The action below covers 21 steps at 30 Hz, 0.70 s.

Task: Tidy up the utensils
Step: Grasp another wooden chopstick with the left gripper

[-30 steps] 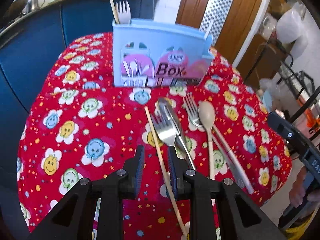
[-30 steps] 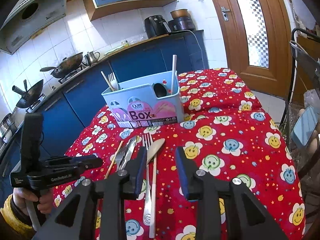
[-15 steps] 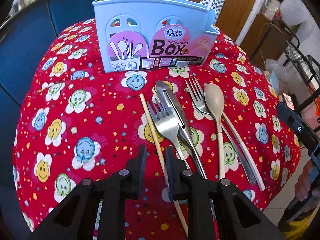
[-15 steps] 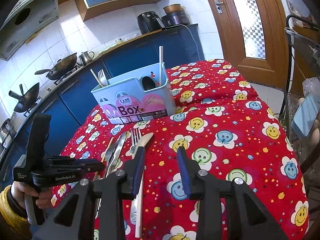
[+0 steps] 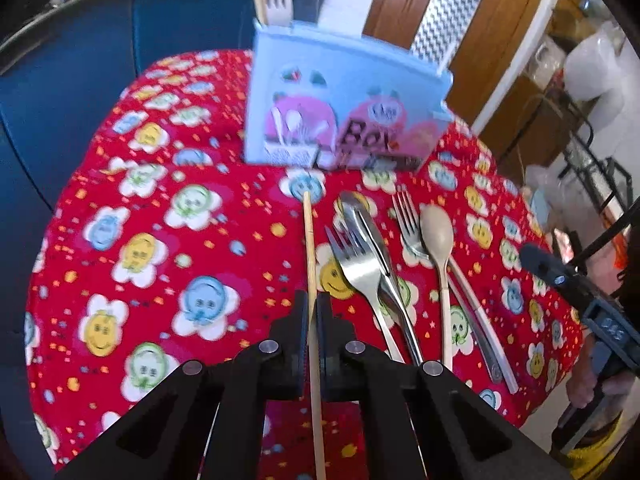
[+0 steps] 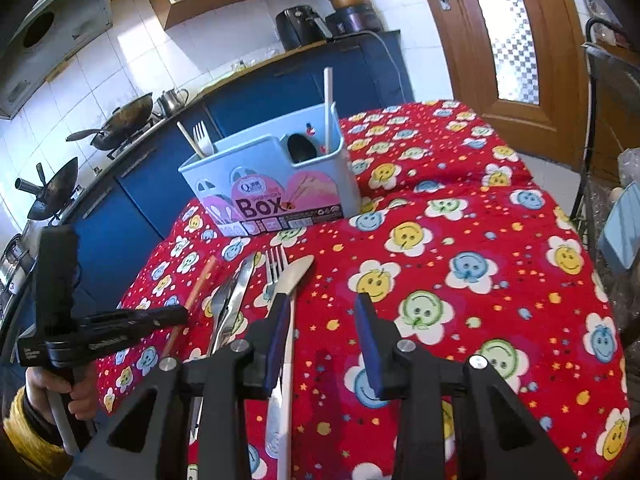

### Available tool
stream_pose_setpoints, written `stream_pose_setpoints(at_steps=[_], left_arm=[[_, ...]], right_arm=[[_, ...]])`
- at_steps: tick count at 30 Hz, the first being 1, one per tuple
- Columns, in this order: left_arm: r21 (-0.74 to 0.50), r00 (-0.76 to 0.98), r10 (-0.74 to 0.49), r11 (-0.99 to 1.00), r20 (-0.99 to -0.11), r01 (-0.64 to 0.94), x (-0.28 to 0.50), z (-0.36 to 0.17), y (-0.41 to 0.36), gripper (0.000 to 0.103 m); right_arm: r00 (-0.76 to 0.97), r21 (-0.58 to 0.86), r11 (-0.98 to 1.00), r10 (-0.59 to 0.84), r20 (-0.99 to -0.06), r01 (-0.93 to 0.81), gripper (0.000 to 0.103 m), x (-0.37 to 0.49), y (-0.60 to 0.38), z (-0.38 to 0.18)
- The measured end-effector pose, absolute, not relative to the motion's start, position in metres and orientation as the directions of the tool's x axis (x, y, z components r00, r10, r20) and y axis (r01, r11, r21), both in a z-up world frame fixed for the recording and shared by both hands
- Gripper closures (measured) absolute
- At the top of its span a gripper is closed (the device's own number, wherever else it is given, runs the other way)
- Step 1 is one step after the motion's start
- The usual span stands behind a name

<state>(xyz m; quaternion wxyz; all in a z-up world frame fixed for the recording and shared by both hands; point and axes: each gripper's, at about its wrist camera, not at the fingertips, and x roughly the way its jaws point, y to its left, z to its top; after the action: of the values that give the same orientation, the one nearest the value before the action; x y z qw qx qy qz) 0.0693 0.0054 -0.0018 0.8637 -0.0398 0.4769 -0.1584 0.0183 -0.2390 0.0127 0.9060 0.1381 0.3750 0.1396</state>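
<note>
My left gripper (image 5: 312,300) is shut on a wooden chopstick (image 5: 309,240) that points toward the light blue utensil box (image 5: 340,112). It also shows in the right wrist view (image 6: 176,316) with the chopstick (image 6: 200,284). To its right on the red cloth lie a steel fork (image 5: 356,264), a steel knife (image 5: 372,240), a second fork (image 5: 408,220) and a beige spoon (image 5: 438,232). My right gripper (image 6: 322,312) is open and empty above the cloth, beside a beige knife (image 6: 294,276). The box (image 6: 272,180) holds a fork, a chopstick, a dark spoon and a white stick.
The table with the red smiley-flower cloth (image 6: 460,260) drops off at the right and near edges. Blue kitchen cabinets (image 6: 280,92) with woks (image 6: 120,120) stand behind. A wooden door (image 6: 508,40) is at the right.
My left gripper has shut on the chopstick and raised it, tilting back from the table. The right gripper drew slightly closer to the utensils and stayed open.
</note>
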Motion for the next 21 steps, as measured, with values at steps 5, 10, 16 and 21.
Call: stream_pose_setpoints(at_steps=[5,10,16,21], left_arm=[[-0.249,0.578,-0.335,0.942,-0.744,0.225,0.063,0.013,0.022,0.099],[-0.244,0.654,-0.328,0.945,-0.682,0.219,0.061,0.025,0.032,0.099],[-0.246,0.683,-0.327,0.945,-0.653,0.217,0.063,0.027,0.039,0.099],[-0.271,0.690,-0.350,0.936,-0.633,0.226,0.066,0.028,0.043,0.099]], right_arm=[[0.626,0.382,0.912,0.388,-0.677,-0.152,0.067,0.034,-0.230,0.005],[0.575,0.414,0.898,0.420,-0.702,-0.150,0.067,0.052,-0.222,-0.002],[0.524,0.457,0.880,0.452,-0.722,-0.130,0.067,0.074,-0.218,-0.012],[0.506,0.486,0.866,0.475,-0.720,-0.121,0.067,0.091,-0.216,-0.017]])
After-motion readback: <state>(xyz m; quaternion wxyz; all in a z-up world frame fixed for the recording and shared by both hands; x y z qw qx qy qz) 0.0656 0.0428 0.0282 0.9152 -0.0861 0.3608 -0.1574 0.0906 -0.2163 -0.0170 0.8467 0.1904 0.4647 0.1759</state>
